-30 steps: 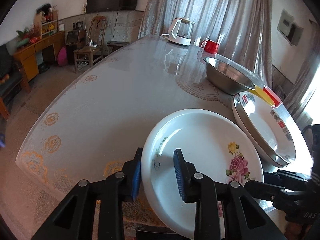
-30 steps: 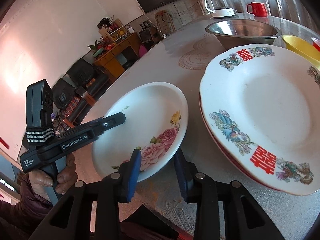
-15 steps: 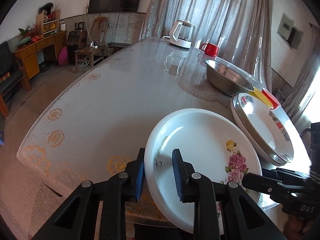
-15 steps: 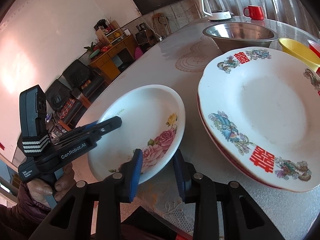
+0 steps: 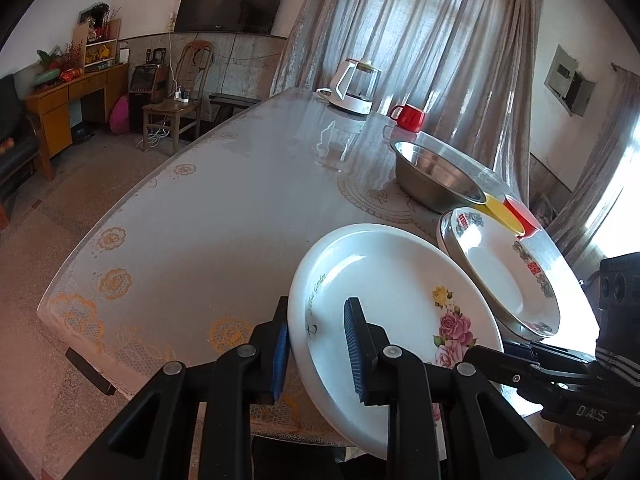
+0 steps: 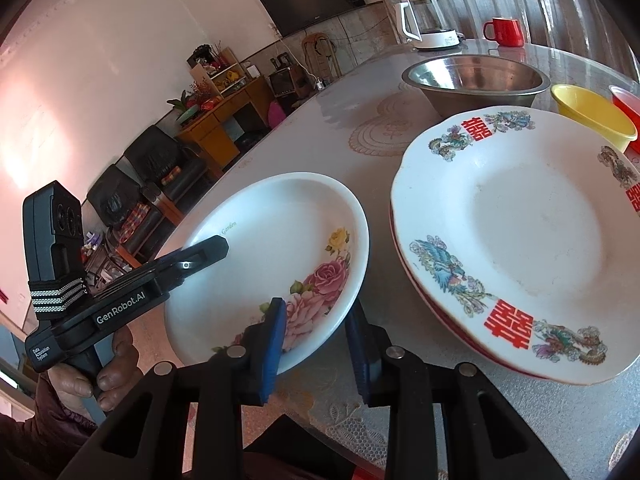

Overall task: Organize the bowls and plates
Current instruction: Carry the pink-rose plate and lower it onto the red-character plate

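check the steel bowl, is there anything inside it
No, the steel bowl shows only bare metal inside in the right wrist view.

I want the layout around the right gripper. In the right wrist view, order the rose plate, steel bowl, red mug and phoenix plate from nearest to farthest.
1. Rose plate: its rim sits between the right gripper fingers.
2. Phoenix plate: just right, on a stack.
3. Steel bowl: behind the phoenix plate.
4. Red mug: far end of the table, beside the kettle.
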`<state>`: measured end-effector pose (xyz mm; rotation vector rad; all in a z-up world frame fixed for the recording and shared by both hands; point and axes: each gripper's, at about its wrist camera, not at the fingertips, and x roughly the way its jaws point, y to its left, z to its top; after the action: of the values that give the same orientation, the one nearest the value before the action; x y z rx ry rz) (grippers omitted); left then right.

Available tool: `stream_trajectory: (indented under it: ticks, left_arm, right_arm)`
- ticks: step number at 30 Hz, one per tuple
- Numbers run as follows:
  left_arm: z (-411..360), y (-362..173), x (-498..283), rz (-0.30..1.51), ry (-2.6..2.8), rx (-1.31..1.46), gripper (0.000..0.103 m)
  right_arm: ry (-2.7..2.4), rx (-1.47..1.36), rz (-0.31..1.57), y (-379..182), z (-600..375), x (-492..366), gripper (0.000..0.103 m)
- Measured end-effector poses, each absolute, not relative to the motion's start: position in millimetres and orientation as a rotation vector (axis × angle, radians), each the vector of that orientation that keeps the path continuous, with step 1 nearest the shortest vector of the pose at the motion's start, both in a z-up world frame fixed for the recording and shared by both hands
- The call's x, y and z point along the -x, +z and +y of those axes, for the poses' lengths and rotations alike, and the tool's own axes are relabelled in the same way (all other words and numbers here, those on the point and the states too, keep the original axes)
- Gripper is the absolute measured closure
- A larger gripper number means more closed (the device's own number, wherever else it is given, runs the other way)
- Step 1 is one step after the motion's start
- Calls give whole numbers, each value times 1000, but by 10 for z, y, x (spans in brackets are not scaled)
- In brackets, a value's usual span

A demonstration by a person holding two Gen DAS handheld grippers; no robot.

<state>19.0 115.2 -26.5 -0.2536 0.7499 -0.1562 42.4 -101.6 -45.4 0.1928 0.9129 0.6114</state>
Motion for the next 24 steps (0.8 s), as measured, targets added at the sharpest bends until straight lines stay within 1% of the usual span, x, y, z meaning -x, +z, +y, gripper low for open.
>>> stream_trajectory:
  ticks: [6,15,24]
  left_arm:
    - [1087,-97,-143,714,-210,264,78]
    - [611,123,-308,697,-326,220,77]
    - [100,94,-549,759,-430,205,76]
  right_arm:
    - [627,-243,870,-315,-1132,-401,73]
    - [537,-295,788,-85,-1556,-363,73]
    - [398,-373,762,-19,-2059,-375,73]
